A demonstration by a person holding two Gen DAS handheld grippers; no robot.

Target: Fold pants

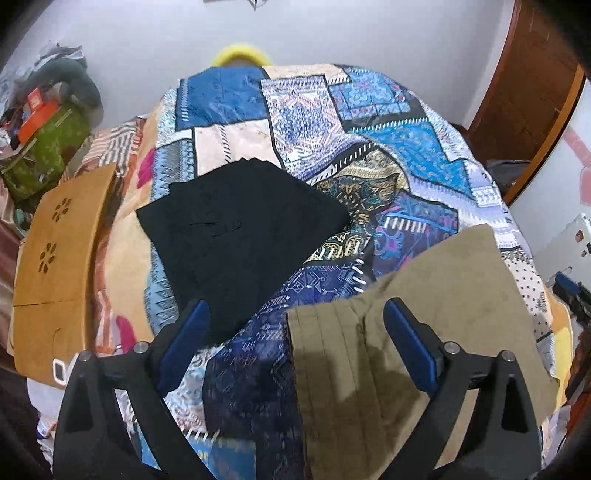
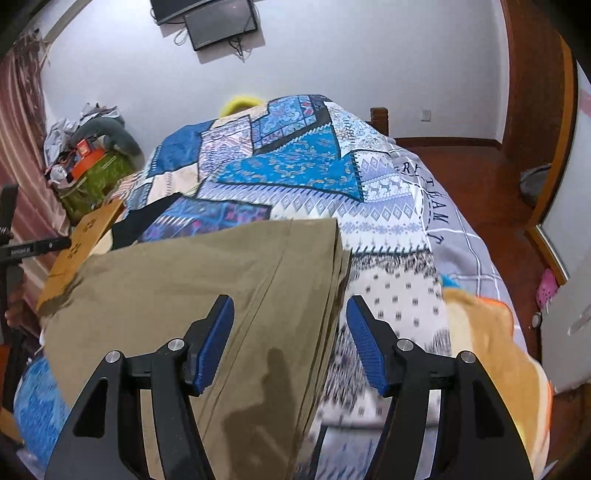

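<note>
Khaki pants [image 1: 406, 314]: folded flat on the bed, nearest the cameras; stacked fold edges face the left wrist view, with a dark shadow across the near part.
Black garment [image 1: 240, 236]: folded, lying on the bedspread beyond and left of the khaki pants, apart from them.
Wooden board [image 1: 55, 266]: tan, with flower-shaped cut-outs, at the left edge of the bed.
Green bag [image 1: 44, 158]: far left by the wall, with an orange box on top and clutter around it.
Left gripper [image 1: 295, 343]: fingers spread wide, holding nothing; the right finger [image 1: 410, 343] hangs over the khaki pants, the left finger over the near edge of the black garment.
Right gripper [image 2: 290, 341]: fingers about half apart, pads clear of the cloth; the right-hand edge of the khaki pants lies below the gap.
Bed [image 2: 388, 192]: covered with a blue, white and beige patchwork bedspread.
Room: white walls, a screen [image 2: 218, 22] mounted high, reddish wooden floor and door frame at right.
</note>
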